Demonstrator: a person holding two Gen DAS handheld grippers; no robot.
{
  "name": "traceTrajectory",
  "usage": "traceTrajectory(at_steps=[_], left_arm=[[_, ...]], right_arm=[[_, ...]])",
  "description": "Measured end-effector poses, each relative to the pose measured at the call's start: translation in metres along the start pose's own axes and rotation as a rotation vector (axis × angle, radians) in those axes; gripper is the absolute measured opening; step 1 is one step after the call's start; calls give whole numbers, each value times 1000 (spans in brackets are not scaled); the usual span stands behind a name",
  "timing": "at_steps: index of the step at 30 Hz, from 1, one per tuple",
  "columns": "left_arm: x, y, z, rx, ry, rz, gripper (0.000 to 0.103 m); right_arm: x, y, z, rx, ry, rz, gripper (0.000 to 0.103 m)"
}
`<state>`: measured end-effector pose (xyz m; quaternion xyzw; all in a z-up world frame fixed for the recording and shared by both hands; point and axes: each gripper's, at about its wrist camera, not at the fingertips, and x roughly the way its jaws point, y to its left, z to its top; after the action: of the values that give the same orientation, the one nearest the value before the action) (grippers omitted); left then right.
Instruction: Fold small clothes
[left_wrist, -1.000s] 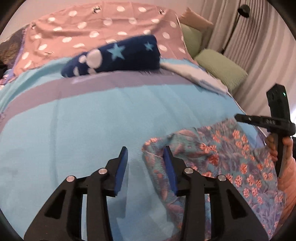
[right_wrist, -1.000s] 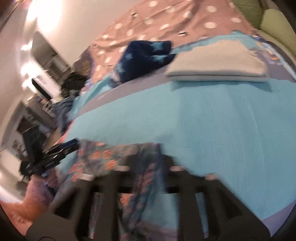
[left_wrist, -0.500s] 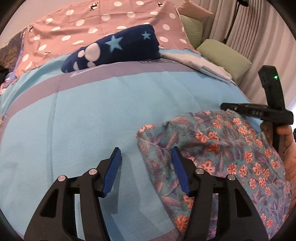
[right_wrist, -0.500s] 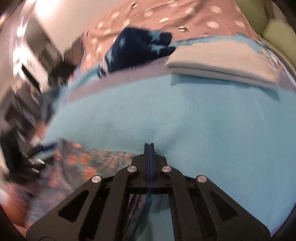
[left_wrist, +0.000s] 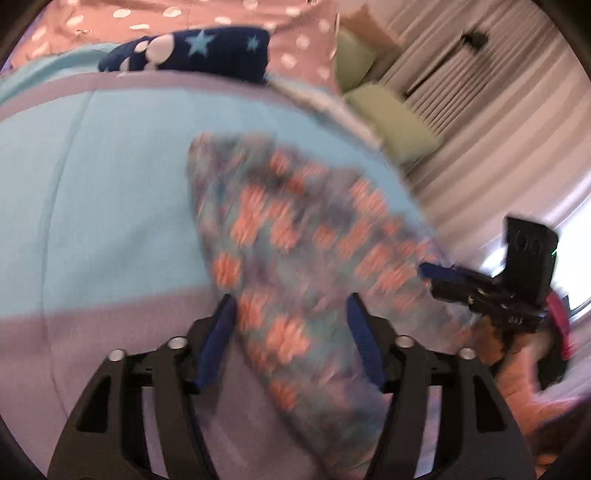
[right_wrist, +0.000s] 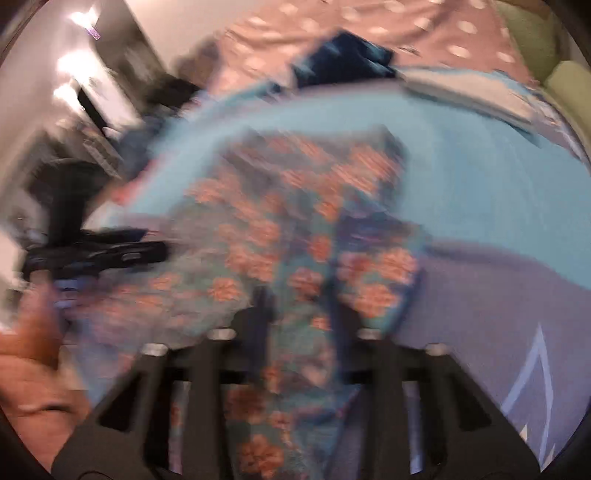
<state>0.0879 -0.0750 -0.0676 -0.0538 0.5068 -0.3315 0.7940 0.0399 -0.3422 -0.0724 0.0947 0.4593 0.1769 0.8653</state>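
Note:
A floral garment (left_wrist: 295, 236), teal and purple with orange flowers, lies spread on the light blue blanket (left_wrist: 92, 177). My left gripper (left_wrist: 290, 310) is open, its blue pads on either side of the garment's near edge. My right gripper (right_wrist: 299, 306) is open over the same garment (right_wrist: 280, 229), with cloth lying between its fingers. The right gripper also shows in the left wrist view (left_wrist: 480, 288) at the garment's right side. Both views are blurred by motion.
A navy star-print folded cloth (left_wrist: 192, 50) and a folded white cloth (right_wrist: 469, 88) lie at the far side of the bed. Green pillows (left_wrist: 391, 118) and curtains are to the right. A pink dotted cover (left_wrist: 147, 18) lies behind.
Both grippers have pulled back toward the near edge of the bed. The right gripper, shut half a second ago, has opened. The left gripper has opened wider and now straddles the garment.

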Motion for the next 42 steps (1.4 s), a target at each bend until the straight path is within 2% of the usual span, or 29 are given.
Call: traceTrajectory(at_steps=[2, 4, 7, 10, 11, 13, 16, 18, 19, 21, 23, 26, 29, 32, 34, 35, 37, 42], left_arm=[[5, -9, -14, 90, -27, 80, 67], [-4, -14, -17, 69, -37, 110, 69], [-26, -20, -26, 52, -58, 80, 69], [-51, -32, -41, 93, -103, 51, 70], [-57, -34, -46, 97, -112, 45, 71], [-66, -38, -61, 107, -119, 40, 73], [-59, -42, -79, 131, -74, 85, 76], [-44, -35, -92, 114, -29, 137, 81], [-42, -37, -98, 127, -40, 156, 81], [-47, -47, -106, 171, -74, 194, 81], [-56, -51, -105, 176, -76, 155, 81], [-68, -54, -97, 184, -114, 86, 81], [-71, -52, -81, 170, -164, 46, 81], [-53, -40, -69, 106, -126, 9, 81], [-30, -22, -62, 7, -58, -28, 81], [-23, -15, -60, -34, -55, -49, 82], [-22, -13, -57, -48, -84, -71, 82], [-14, -17, -47, -9, -64, -68, 84]], right_arm=[[-10, -1, 1, 75, -34, 6, 24], [-27, 3, 2, 86, -84, -4, 24], [-52, 19, -6, 57, -121, 35, 27], [-68, 34, -27, 4, -129, 73, 46], [-70, 37, -35, -10, -130, 71, 47], [-74, 45, -48, -23, -125, 63, 47], [-67, 41, -57, -1, -99, 47, 47], [-54, 30, -63, 45, -54, -6, 34], [-54, 22, -66, 85, -63, 5, 32], [-63, 16, -67, 137, -87, 50, 38], [-75, 13, -63, 150, -135, 68, 70], [-85, 9, -56, 149, -168, 44, 71], [-76, -3, -49, 181, -148, 38, 71], [-60, -16, -47, 232, -105, 61, 71], [-53, -21, -49, 250, -87, 69, 71], [-50, -23, -51, 256, -83, 76, 72], [-47, -27, -52, 262, -85, 95, 73], [-37, -34, -44, 263, -83, 172, 74]])
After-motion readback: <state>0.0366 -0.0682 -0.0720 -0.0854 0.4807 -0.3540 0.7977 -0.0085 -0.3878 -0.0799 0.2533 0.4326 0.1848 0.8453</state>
